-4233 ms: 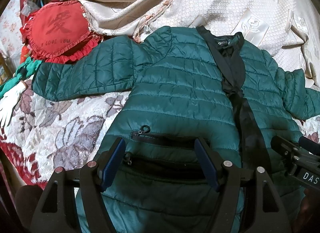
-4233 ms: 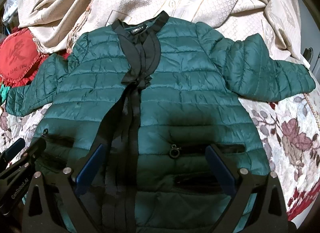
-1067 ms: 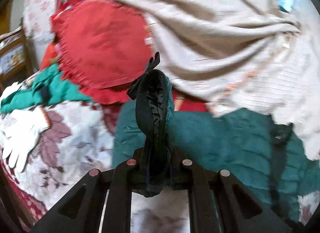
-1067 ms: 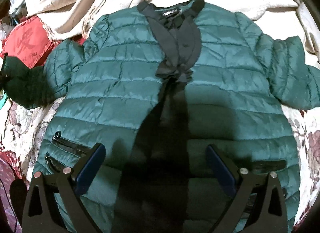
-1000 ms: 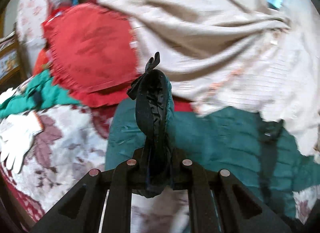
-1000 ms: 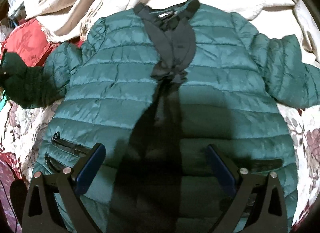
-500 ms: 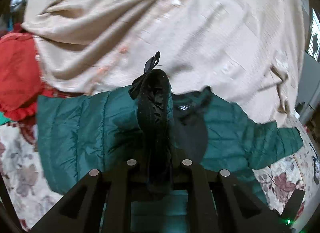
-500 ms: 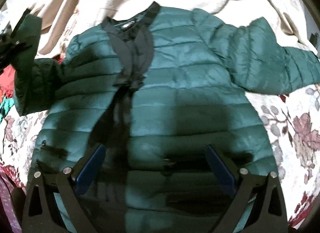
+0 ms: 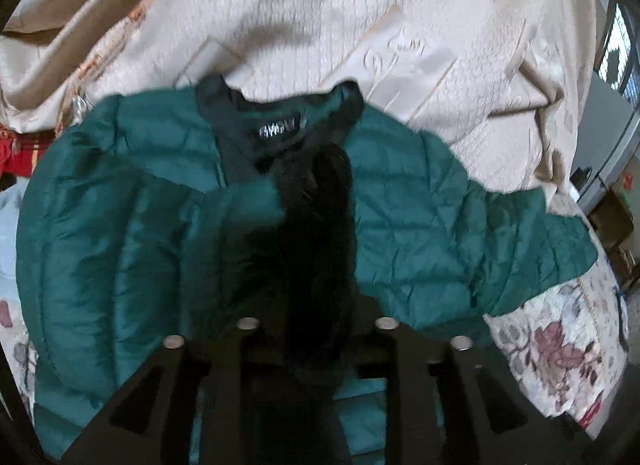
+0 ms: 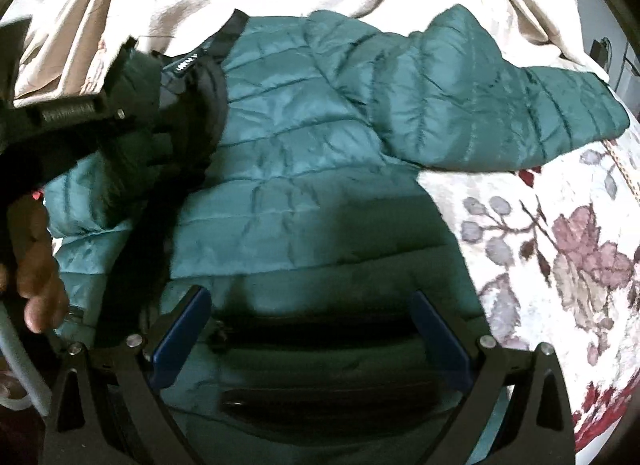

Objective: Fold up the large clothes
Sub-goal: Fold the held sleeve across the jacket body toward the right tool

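Observation:
A dark green quilted jacket [image 9: 420, 225] lies front up on the bed, its black collar [image 9: 282, 129] at the far end. Its left sleeve is folded across the chest. My left gripper [image 9: 316, 329] has the dark sleeve cuff [image 9: 316, 225] between its jaws, which are opening; the cuff still fills the gap. In the right wrist view the left gripper [image 10: 132, 77] hangs over the collar area, with a person's hand [image 10: 36, 257] behind it. My right gripper [image 10: 312, 329] stands open above the lower front by a zip pocket [image 10: 320, 329], holding nothing. The right sleeve [image 10: 500, 105] lies spread out to the right.
A cream bedspread [image 9: 360, 25] is bunched up beyond the collar. The floral bedsheet [image 10: 560, 265] shows to the right of the jacket. A red cushion's edge [image 9: 12, 153] peeks in at the far left. Boxes [image 9: 612, 225] stand past the bed's right side.
My left gripper carried the sleeve cuff from over the red cushion rightwards and down onto the jacket's chest; its jaws have parted slightly. The right gripper drifted a little over the hem.

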Tool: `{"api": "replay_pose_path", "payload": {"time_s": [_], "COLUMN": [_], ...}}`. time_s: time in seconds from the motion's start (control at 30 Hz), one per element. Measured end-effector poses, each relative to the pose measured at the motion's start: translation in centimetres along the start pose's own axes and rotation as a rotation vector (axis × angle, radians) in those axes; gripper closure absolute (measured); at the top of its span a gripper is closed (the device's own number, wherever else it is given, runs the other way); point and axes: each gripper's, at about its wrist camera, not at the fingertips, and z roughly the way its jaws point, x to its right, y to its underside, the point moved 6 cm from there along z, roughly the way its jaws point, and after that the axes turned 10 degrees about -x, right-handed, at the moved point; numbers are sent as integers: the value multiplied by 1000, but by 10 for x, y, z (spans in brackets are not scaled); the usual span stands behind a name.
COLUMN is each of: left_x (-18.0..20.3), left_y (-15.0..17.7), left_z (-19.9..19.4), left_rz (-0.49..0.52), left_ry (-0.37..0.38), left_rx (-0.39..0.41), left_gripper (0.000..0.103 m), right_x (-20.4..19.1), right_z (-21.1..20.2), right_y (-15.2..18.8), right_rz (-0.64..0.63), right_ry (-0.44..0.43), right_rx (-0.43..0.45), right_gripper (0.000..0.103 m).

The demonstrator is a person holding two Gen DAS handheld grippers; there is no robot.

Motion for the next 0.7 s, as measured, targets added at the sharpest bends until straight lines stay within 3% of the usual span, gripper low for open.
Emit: {"api": "replay_pose_path", "payload": {"time_s": [0.1,0.2,0.3,0.43,0.57,0.63,0.67,0.7], "left_x": [1,-2,-18,-59,-112,-141,-150,-157], "left_y": [5,10,15,22,33,42,44,46], "left_z": [-13,-47,-83,-104,-104,-94,-88,-83], "left_rz": [13,44,57,13,-54,-110,-136,-160], "left_ry": [75,109,94,-18,-202,-265,-273,-277], "left_rx": [-12,35,93,124,137,102,85,72], "left_gripper": [83,61,56,56,56,56,56,56], "right_x": [6,6,-5,-25,-46,-57,-61,-66], "right_z": [-1,-4,-9,3,22,39,46,59], "right_y": [-2,-8,-25,-52,-82,-97,-101,-105], "right_rz": [13,13,2,-28,-89,-110,-112,-113], "right_ry": [-6,-17,-76,-121,-119,-126,-129,-141], "right_rx": [5,17,42,21,22,8,-7,-40], "right_gripper": [1,1,1,1,1,8,29,57]}}
